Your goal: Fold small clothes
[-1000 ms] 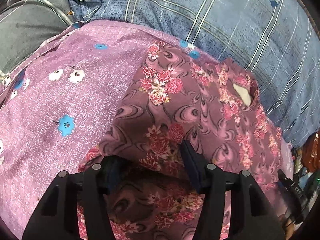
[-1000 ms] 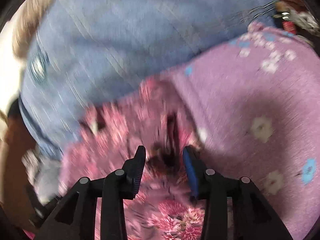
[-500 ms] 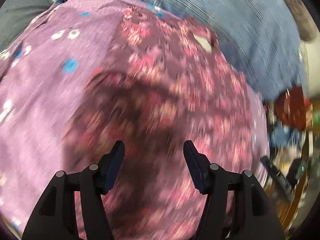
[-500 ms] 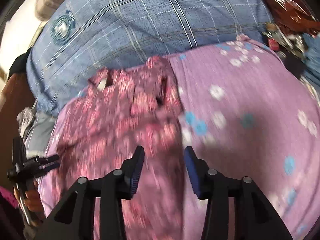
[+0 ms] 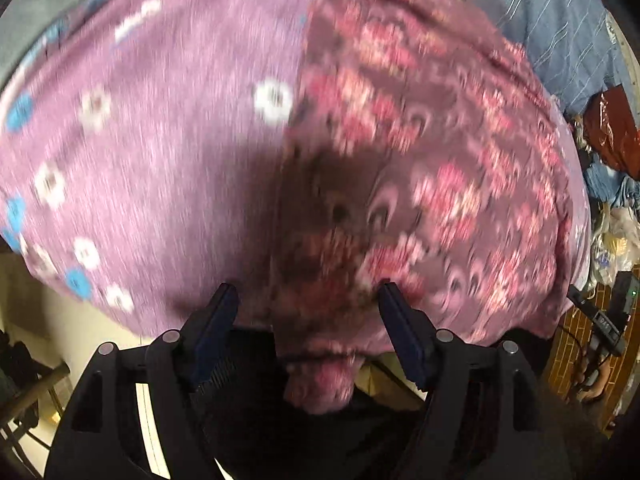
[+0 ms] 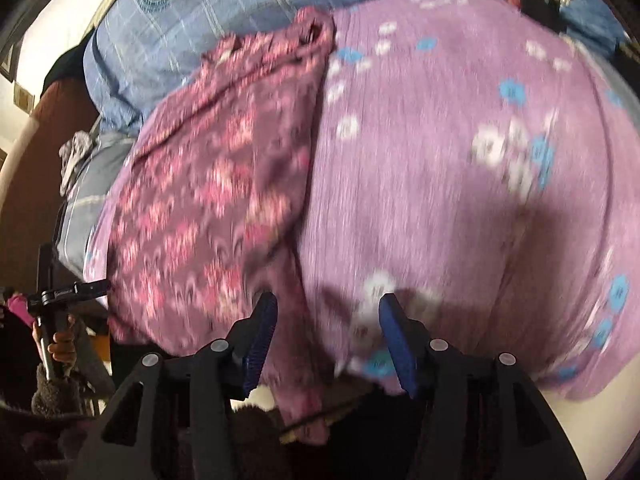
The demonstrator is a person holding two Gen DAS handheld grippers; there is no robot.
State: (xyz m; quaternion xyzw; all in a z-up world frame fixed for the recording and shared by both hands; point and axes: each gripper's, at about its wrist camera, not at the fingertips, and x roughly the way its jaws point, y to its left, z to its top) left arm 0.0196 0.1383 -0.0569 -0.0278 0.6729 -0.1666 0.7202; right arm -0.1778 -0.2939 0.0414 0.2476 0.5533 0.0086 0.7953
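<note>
A maroon garment with pink flowers (image 5: 420, 168) lies flat on a purple cloth with white and blue flowers (image 5: 160, 140). Its near end hangs over the front edge. It also shows in the right wrist view (image 6: 216, 200), on the left of the purple cloth (image 6: 460, 160). My left gripper (image 5: 306, 300) is open and empty, above the garment's near end. My right gripper (image 6: 326, 312) is open and empty, above the garment's right edge where it meets the purple cloth. Both views are blurred by motion.
A blue checked blanket (image 6: 224, 12) lies behind the purple cloth. Clutter and a red bag (image 5: 612, 128) sit at the right of the left wrist view. A person's hand holding a black device (image 6: 56, 312) shows at the left of the right wrist view.
Both grippers have let go of the garment and pulled back toward the near edge. The garment now lies flat; both jaws opened wider.
</note>
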